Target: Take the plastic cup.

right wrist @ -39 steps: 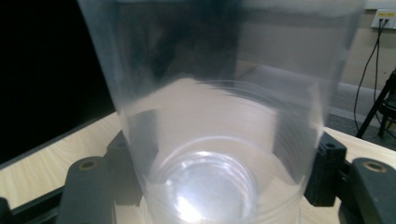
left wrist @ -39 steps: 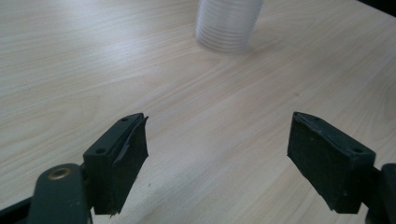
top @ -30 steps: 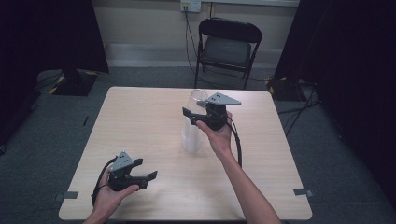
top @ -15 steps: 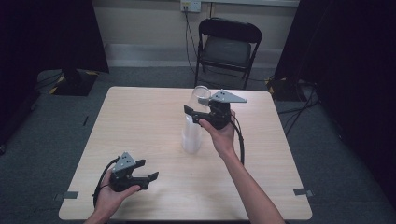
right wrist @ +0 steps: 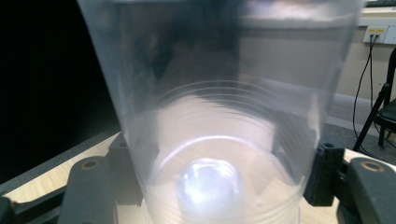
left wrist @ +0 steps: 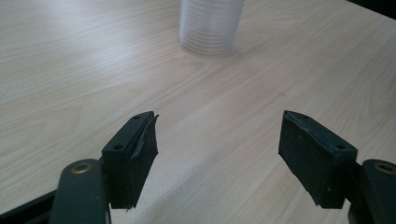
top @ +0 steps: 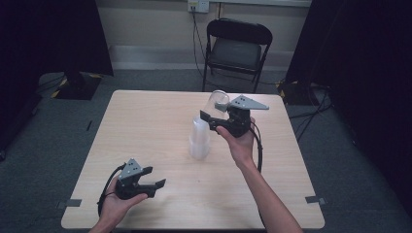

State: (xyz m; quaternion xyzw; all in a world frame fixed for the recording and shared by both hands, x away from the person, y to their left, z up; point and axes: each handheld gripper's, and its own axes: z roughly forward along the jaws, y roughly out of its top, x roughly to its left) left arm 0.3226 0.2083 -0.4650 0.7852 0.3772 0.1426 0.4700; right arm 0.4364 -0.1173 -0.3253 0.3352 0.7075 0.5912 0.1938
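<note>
Your right gripper (top: 212,118) pinches a clear plastic cup (top: 215,104) lifted above the cup stack (top: 199,141) at mid-table; your left gripper (top: 154,187), jaws spread and empty, hovers near the front edge. Squeeze harder and the thin wall may buckle; the cup's rim is cut off in the right gripper view

Dim, even room lighting with dark curtained margins; overhead glare brightens the pale surface (left wrist: 70,56), a bright spot gleams inside the blurred clear cup (right wrist: 210,186), and soft shadows lie beneath objects.
</note>
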